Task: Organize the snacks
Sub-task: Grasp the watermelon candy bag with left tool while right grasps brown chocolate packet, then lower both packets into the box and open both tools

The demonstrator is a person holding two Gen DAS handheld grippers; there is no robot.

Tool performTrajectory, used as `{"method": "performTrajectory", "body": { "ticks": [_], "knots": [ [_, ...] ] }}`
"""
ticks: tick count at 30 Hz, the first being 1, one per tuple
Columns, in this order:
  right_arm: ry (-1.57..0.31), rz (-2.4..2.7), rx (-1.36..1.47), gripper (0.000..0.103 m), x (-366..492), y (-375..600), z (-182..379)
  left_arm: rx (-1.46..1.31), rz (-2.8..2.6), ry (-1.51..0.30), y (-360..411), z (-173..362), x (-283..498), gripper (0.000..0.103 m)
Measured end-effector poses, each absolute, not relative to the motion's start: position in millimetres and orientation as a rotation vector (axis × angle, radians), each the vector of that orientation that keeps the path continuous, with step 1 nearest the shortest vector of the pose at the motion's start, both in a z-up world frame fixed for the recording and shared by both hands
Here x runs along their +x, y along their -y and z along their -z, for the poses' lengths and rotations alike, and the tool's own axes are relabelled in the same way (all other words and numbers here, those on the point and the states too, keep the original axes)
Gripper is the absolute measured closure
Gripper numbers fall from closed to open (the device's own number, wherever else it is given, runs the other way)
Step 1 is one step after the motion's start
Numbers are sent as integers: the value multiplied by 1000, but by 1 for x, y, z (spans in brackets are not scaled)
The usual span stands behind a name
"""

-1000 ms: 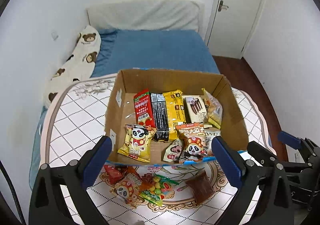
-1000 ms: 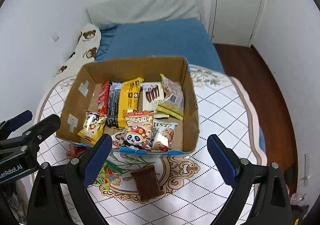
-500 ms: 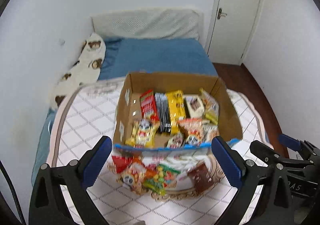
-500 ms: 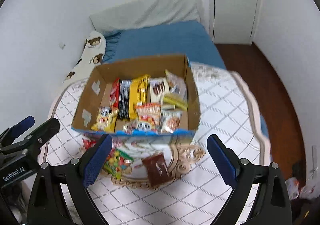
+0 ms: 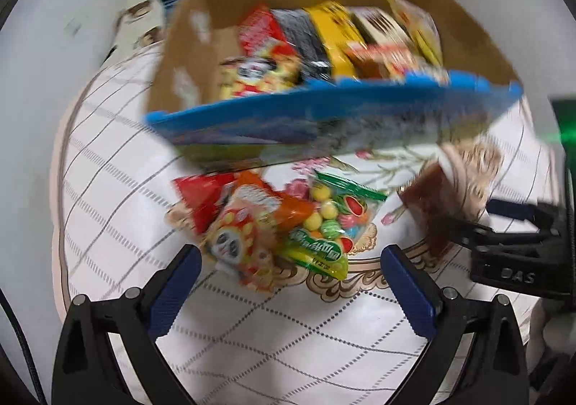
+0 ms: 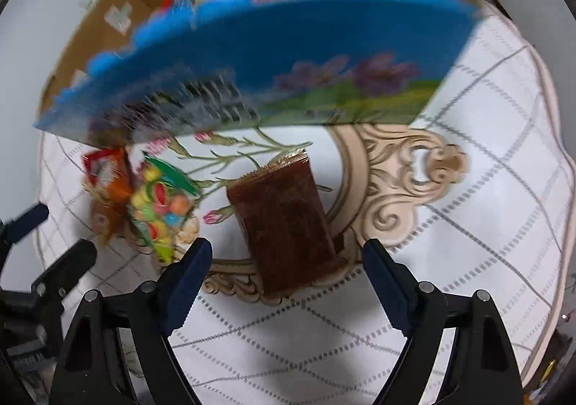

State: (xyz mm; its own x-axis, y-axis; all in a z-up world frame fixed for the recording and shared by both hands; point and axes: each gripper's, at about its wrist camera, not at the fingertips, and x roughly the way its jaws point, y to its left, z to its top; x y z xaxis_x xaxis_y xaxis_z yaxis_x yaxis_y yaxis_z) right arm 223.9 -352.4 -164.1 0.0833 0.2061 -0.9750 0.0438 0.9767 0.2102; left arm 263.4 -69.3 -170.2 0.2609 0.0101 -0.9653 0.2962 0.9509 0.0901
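Note:
A cardboard box (image 5: 468, 23) with a blue front (image 6: 288, 55) holds several snack packs and stands on the round table. In front of it lie a panda snack pack (image 5: 241, 235), a green candy bag (image 5: 331, 221) and a brown packet (image 6: 284, 221). My left gripper (image 5: 288, 279) is open, low over the panda pack and candy bag. My right gripper (image 6: 284, 271) is open, its jaws either side of the brown packet's near end. The brown packet also shows in the left wrist view (image 5: 432, 203).
The table has a white quilted cloth (image 6: 486, 153) with a floral medallion. The right gripper's body (image 5: 518, 243) shows at the right of the left wrist view. The left gripper's fingers (image 6: 54, 261) show at the left of the right wrist view. A white wall stands behind.
Both grippers have dropped down and forward toward the loose snacks in front of the box. The views are now much closer to the table and blurred by motion.

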Motion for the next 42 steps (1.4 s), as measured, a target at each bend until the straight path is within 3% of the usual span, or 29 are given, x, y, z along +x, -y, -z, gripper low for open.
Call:
{"method": "performTrajectory", "body": {
  "ticks": [2,6,10,20,29,37,39,42],
  "knots": [
    [-1508,-139,179,16,227,347,179,331,229,-1317,80,183,268,1],
    [-1522,-148,138,41,223,351,193,418,284,-1374,102,210,277,1],
    [-1547,-97,142,42,205,372,195,452,310,-1387,117,226,281,1],
    [-1614,-63,235,42,157,394,203,126,254,-1577,98,257,262,43],
    [-1674,-92,272,41,108,383,215,-90,231,-1652,69,277,227,40],
    [-1697,-60,274,34,124,382,226,-190,199,-1650,48,283,248,41],
    [-1677,-52,224,41,120,377,225,-159,190,-1626,48,280,244,53],
    [-1638,-49,187,45,115,370,219,-138,197,-1604,53,273,236,55]
  ]
}}
